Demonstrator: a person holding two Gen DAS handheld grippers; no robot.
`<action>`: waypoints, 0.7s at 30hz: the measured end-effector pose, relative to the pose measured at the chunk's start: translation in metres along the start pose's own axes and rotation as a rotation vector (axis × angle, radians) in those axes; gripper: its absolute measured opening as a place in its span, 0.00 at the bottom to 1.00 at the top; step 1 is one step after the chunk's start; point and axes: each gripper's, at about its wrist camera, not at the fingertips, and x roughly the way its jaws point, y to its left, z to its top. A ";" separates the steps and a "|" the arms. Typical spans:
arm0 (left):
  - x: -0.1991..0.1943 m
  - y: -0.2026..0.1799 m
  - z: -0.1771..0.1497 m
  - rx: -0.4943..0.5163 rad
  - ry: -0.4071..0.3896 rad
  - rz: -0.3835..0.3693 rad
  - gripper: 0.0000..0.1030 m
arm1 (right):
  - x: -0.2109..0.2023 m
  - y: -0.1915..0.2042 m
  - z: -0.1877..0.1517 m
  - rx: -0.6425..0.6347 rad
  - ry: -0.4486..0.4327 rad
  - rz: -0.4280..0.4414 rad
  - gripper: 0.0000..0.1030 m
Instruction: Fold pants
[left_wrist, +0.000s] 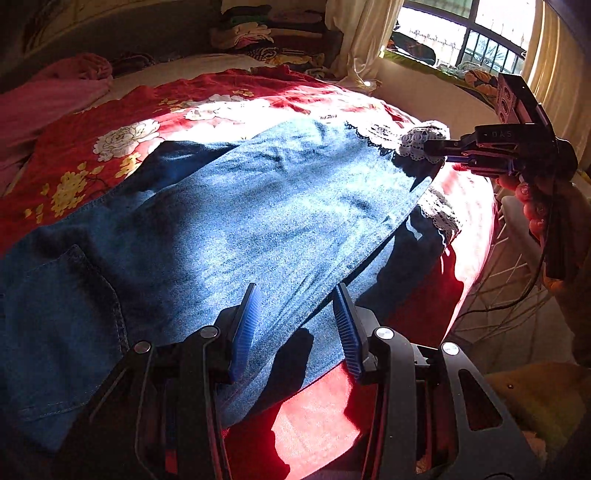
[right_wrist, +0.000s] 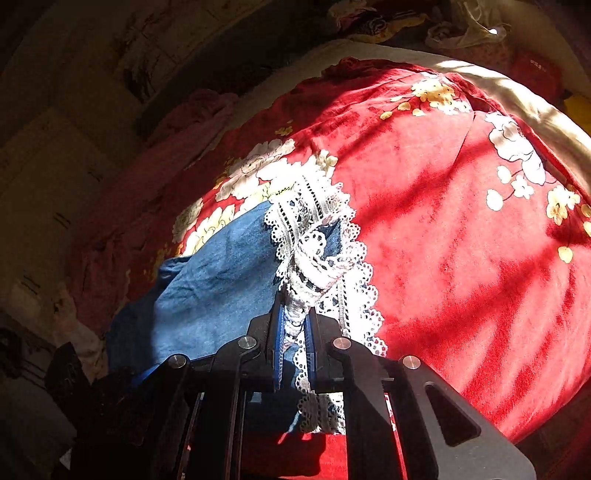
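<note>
Blue denim pants (left_wrist: 258, 206) with white lace hems lie across a red floral bedspread (left_wrist: 110, 147). One leg lies over the other, with a back pocket (left_wrist: 62, 332) at the near left. My left gripper (left_wrist: 295, 317) is open, its blue pads either side of the upper leg's edge, above the fabric. My right gripper (left_wrist: 436, 149) is shut on the lace hem (left_wrist: 413, 142) at the far right, holding it lifted. In the right wrist view the lace hem (right_wrist: 317, 251) is bunched between the shut gripper (right_wrist: 295, 317), with the pants' denim (right_wrist: 214, 280) to its left.
The bed edge (left_wrist: 476, 236) drops off at the right beside a white wire rack (left_wrist: 517, 266). A pink blanket (left_wrist: 55, 96) lies at the far left. Stacked clothes (left_wrist: 273, 33) sit at the back. A curtained window (left_wrist: 461, 33) is at the back right.
</note>
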 end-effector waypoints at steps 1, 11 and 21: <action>0.003 0.002 0.002 -0.008 0.010 0.012 0.08 | 0.000 0.000 0.000 0.002 0.001 0.004 0.08; -0.022 0.014 0.000 -0.009 -0.027 0.008 0.00 | -0.009 -0.003 -0.040 0.024 0.060 0.001 0.08; -0.017 0.018 -0.012 -0.022 -0.001 0.021 0.00 | -0.010 -0.012 -0.059 0.051 0.111 -0.008 0.15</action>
